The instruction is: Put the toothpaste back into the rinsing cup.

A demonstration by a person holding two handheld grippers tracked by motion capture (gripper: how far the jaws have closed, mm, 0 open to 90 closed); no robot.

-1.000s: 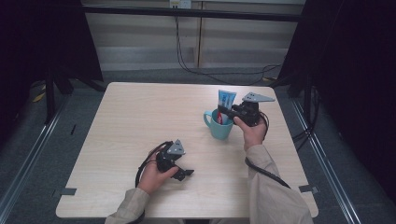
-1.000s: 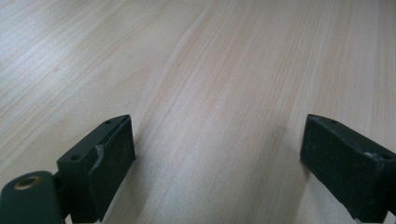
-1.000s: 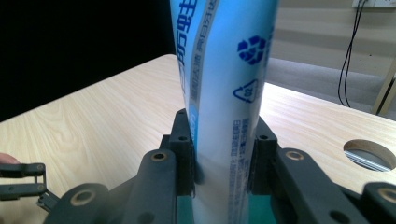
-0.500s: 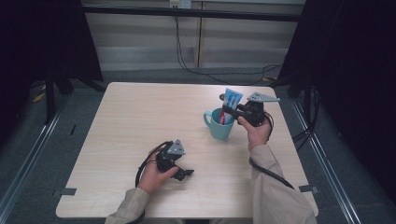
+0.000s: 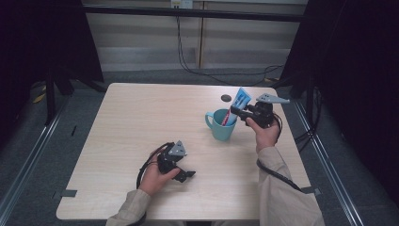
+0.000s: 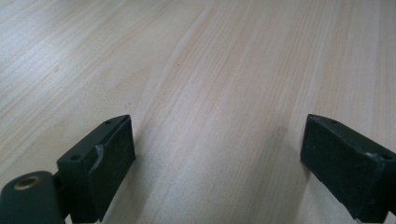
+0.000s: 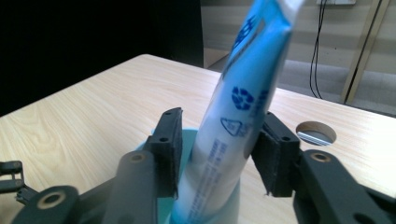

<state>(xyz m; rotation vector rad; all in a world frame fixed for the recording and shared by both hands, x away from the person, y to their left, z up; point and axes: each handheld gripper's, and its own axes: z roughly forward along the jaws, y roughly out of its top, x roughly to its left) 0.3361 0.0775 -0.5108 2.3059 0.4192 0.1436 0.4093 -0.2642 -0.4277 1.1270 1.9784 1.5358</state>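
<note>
High view first: you are working at the pale wooden bench (image 5: 141, 122), the widest thing here, with a round cable hole (image 5: 226, 98) beyond the cup. Your left forearm is lying along the near edge so that the idle hand is keeping clear of the work.

The teal cup (image 5: 220, 126) is standing upright just ahead of and below the right gripper (image 5: 241, 112), handle turned away from it, so the open mouth is facing up to take the tube. The blue toothpaste tube (image 5: 236, 106) is standing in that cup, its lower end inside and its flat crimped end leaning up toward the right gripper. That lean is why the tube is staying between the jaws although you are letting go.

In the right gripper view the tube (image 7: 243, 112) is running up between the two jaws. The jaws have just been opening: there is a clear gap on the left side, and the other jaw is at most brushing the tube, so I judge the cup, not your grip, is now carrying it. The cup's rim (image 7: 187, 140) is sitting just behind the jaw tips.

The left gripper (image 5: 181, 170) is resting low on the bench. In the left gripper view its jaws are standing wide apart with only bare bench (image 6: 224, 93) between them.
</note>
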